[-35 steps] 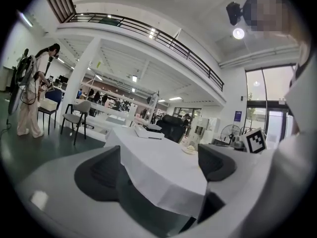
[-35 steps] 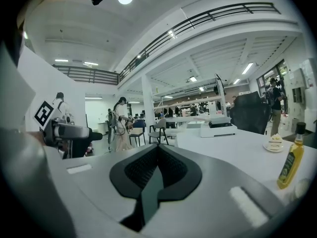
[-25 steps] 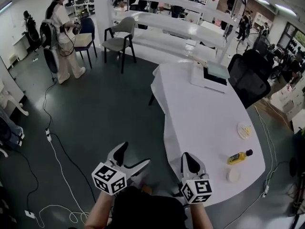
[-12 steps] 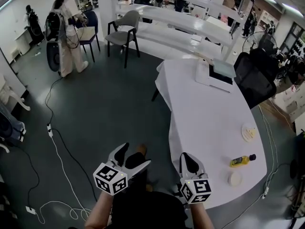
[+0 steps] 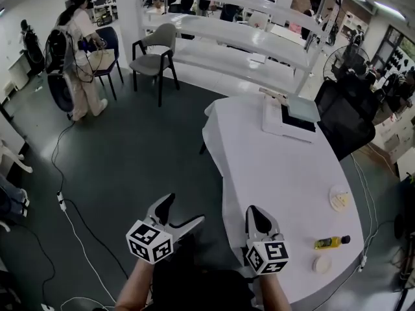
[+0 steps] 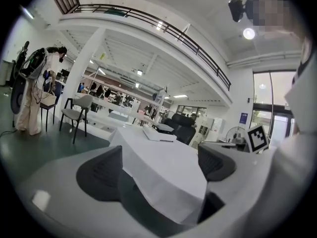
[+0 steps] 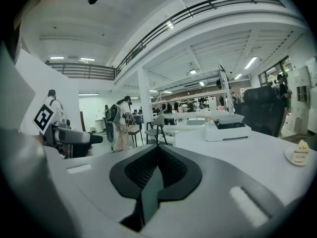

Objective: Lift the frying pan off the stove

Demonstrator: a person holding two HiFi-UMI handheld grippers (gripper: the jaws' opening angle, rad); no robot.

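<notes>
The left gripper point(image 5: 182, 211), at 7 o'clock above the floor, has its jaws apart with nothing between them. The right gripper point(image 5: 254, 216), at 5 o'clock by the desk point(image 5: 272, 173), has its jaws together. A white unit point(image 5: 285, 119) sits at the desk's 12 o'clock end; whether it carries the pan cannot be told.

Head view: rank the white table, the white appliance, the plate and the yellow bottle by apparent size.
1. white table
2. white appliance
3. plate and yellow bottle: they look alike, so unranked.
</notes>
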